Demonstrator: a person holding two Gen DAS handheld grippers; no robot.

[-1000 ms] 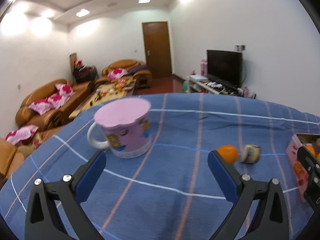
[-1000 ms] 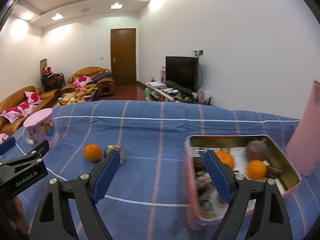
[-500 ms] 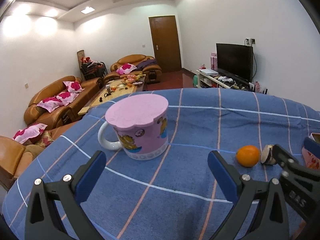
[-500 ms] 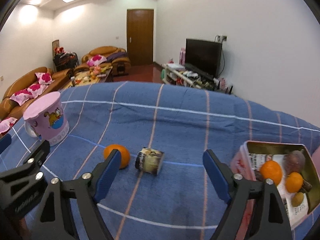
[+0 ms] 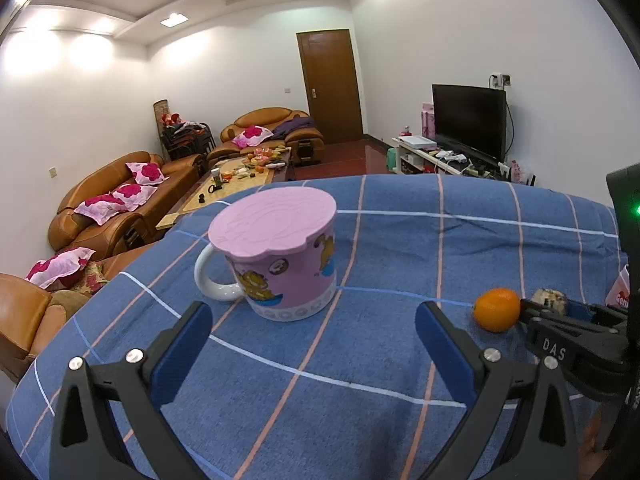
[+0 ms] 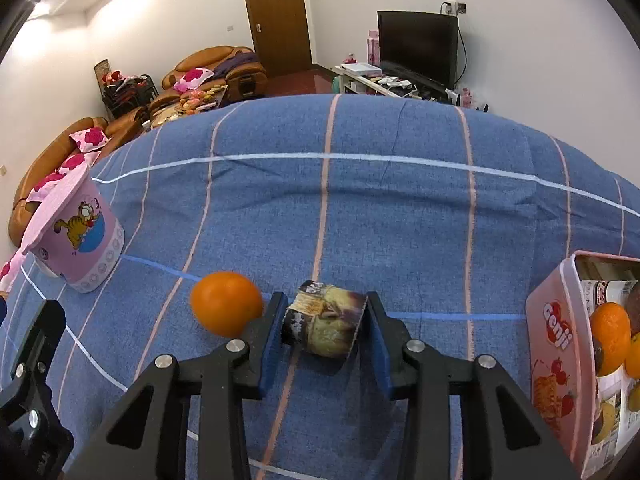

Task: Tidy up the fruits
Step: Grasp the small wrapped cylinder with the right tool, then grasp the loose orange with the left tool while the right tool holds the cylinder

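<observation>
Since the earlier frames the right gripper [image 6: 325, 326] has swung away from the pink rectangular tin box [image 6: 554, 352] toward the middle of the blue checked tablecloth [image 6: 360, 208], and its jaws have just been closing around a small crumpled snack packet [image 6: 325, 326] printed in brown and yellow; both blue pads now touch the packet's ends, low in the centre of the right wrist view. Just left of that gripper's left finger lies a round orange fruit [image 6: 226, 309], touching or nearly touching it. More oranges sit inside the tin at the right edge of the frame. At the far left stands a pink cartoon mug with a pink lid [image 6: 76, 236]. The left gripper [image 5: 314, 350] hangs wide open and empty, near the mug [image 5: 280, 256] at the centre of its own view, with the orange [image 5: 497, 309] and packet [image 5: 552, 300] at the right.
</observation>
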